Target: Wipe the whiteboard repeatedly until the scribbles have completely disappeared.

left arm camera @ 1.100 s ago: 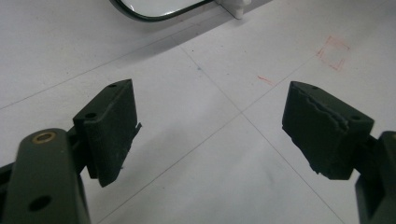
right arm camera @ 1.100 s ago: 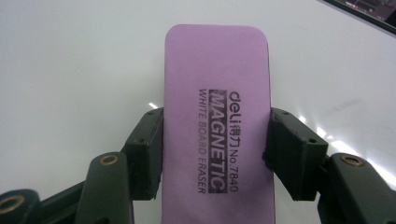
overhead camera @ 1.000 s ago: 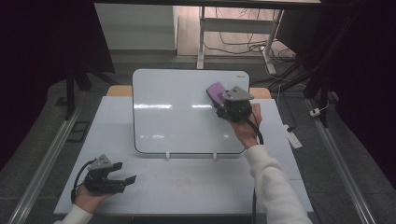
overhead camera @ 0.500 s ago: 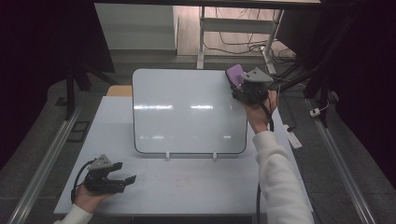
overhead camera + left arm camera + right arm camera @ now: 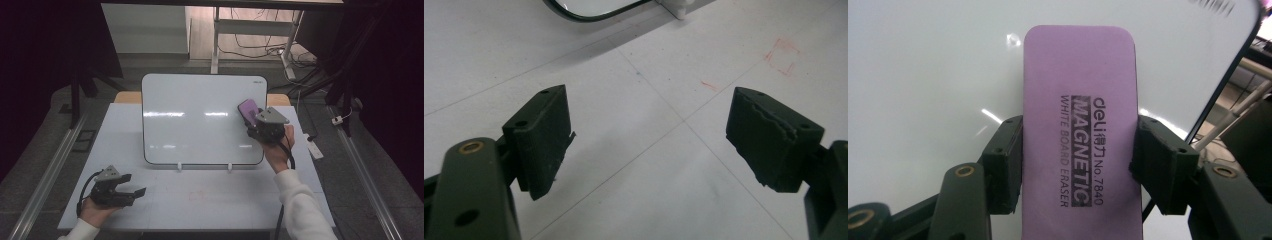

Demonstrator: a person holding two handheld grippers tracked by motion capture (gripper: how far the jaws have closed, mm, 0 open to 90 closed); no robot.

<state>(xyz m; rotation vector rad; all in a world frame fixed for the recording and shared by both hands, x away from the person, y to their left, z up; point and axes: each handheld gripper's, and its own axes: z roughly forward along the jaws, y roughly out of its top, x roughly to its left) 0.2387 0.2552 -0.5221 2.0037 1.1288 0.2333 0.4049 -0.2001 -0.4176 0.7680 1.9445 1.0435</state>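
Note:
A white board (image 5: 200,117) with a dark rim stands tilted on small white feet at the middle of the table. My right gripper (image 5: 260,125) is shut on a purple magnetic eraser (image 5: 248,111) and holds it against the board's right part. In the right gripper view both jaws press on the long sides of the eraser (image 5: 1080,135), with the board (image 5: 923,75) behind it. My left gripper (image 5: 131,187) rests low near the table's front left, jaws wide open and nothing between them. In the left gripper view its fingertips (image 5: 546,137) hover over bare table.
The white table (image 5: 210,200) carries faint red marks (image 5: 197,195) in front of the board. A white power strip (image 5: 314,147) lies at the table's right edge. Metal rails run along both sides, and a desk frame with cables stands behind the board.
My right gripper, with the eraser, went up to the board's top right corner and has now come back down and left along its right part. My left gripper has stayed still.

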